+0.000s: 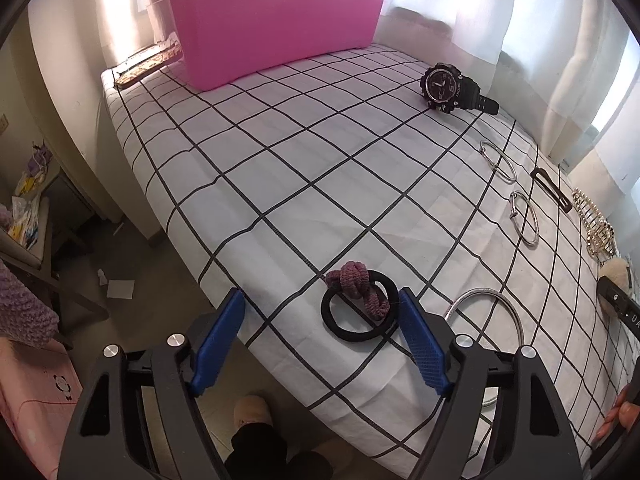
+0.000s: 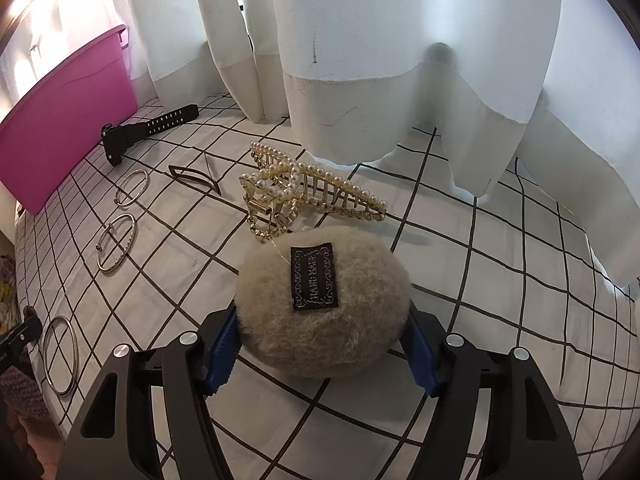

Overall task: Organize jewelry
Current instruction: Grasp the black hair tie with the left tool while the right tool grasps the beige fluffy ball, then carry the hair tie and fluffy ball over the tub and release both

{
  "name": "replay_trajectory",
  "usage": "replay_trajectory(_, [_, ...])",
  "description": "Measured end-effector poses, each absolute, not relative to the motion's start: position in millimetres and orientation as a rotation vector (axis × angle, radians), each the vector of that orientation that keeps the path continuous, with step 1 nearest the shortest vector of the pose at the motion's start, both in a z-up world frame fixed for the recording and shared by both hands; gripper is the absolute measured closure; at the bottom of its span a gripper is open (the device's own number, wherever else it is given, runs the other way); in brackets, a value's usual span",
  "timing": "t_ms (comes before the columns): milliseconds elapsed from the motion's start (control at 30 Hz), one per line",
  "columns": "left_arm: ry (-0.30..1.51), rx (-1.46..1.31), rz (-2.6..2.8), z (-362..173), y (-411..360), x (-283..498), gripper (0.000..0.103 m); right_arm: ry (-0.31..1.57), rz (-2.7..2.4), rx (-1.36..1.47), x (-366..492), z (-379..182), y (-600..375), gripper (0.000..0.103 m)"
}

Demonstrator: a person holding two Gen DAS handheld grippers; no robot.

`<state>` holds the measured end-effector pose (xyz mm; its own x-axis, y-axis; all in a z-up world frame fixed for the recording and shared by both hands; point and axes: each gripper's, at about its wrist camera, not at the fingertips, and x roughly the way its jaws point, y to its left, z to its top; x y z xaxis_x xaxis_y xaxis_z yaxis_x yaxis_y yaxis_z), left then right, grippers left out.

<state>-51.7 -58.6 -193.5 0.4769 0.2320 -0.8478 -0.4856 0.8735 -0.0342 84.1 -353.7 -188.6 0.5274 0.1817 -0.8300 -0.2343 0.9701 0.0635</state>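
On the checked cloth, a black hair tie (image 1: 360, 307) with a mauve knotted tie (image 1: 358, 282) lies just ahead of my open, empty left gripper (image 1: 322, 316). A large silver bangle (image 1: 486, 312) lies to its right. My right gripper (image 2: 322, 344) stands wide around a beige fluffy puff (image 2: 322, 304) with a black label; its blue pads (image 2: 224, 352) touch the fur on both sides. A pearl claw clip (image 2: 304, 188) lies just beyond the puff. Two thin bangles (image 2: 118, 242), a brown hair clip (image 2: 194, 178) and a black watch (image 1: 450, 88) lie further off.
A pink bin (image 1: 272, 12) stands at the table's far end, also in the right wrist view (image 2: 68, 120). White curtains (image 2: 400, 60) hang along the table's right side. The table's left edge (image 1: 192, 264) drops to the floor with clutter.
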Motion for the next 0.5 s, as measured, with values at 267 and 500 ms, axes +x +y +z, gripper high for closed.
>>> replay_trajectory(267, [0.949, -0.189, 0.390, -189.0, -77.3, -46.7, 0.059, 0.987, 0.255, -0.050, 86.4, -188.8, -354.0, 0.036])
replay_trajectory(500, [0.931, -0.206, 0.360, -188.1, -80.5, -49.9, 0.086, 0.972, 0.263, -0.048, 83.9, -187.3, -354.3, 0.036])
